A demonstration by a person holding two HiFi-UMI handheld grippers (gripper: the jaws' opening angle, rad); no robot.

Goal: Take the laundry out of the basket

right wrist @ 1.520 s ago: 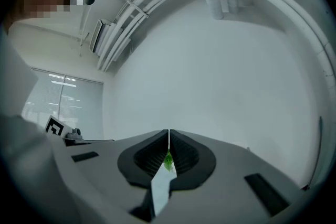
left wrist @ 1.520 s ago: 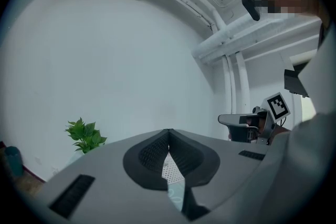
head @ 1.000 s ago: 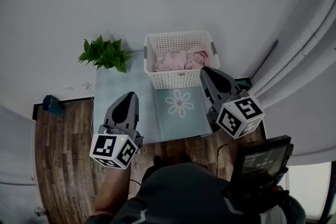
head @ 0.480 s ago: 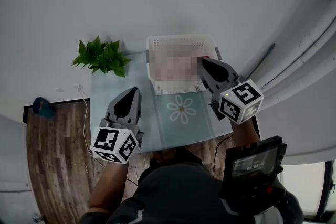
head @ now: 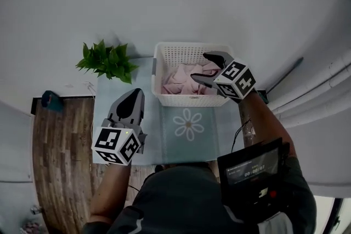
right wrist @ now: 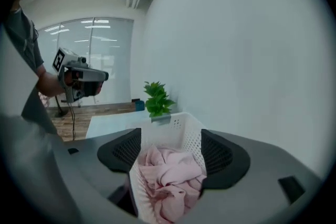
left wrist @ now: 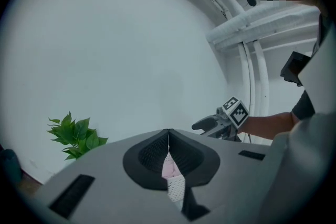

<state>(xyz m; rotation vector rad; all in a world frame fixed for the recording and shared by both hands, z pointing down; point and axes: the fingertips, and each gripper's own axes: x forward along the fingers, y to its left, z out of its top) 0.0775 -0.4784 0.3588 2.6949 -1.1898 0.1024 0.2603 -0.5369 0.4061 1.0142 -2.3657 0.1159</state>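
Note:
A white mesh basket [head: 189, 98] stands on a pale mat, with crumpled pink laundry [head: 184, 79] inside it. My right gripper [head: 204, 67] hovers over the basket's right side, turned on its side. Its jaws have just been opening and now stand apart with nothing pressed between them. In the right gripper view the basket [right wrist: 184, 131] and laundry [right wrist: 168, 178] lie just beyond the open right gripper [right wrist: 170, 155]. My left gripper [head: 133, 98] hangs over the mat left of the basket, its jaws meeting at the tip, and it holds nothing. The left gripper [left wrist: 168, 136] looks toward the wall.
A green potted plant [head: 107, 60] sits left of the basket by the wall. The teal mat [head: 164, 140] has a daisy print. Wood floor [head: 55, 145] lies to the left, with a small blue object [head: 48, 100]. A dark rod [head: 285, 74] leans at the right.
My right gripper has swung up and left from the basket's front corner to over its right side, rolled over, and its jaws have opened. The left gripper has shifted slightly forward.

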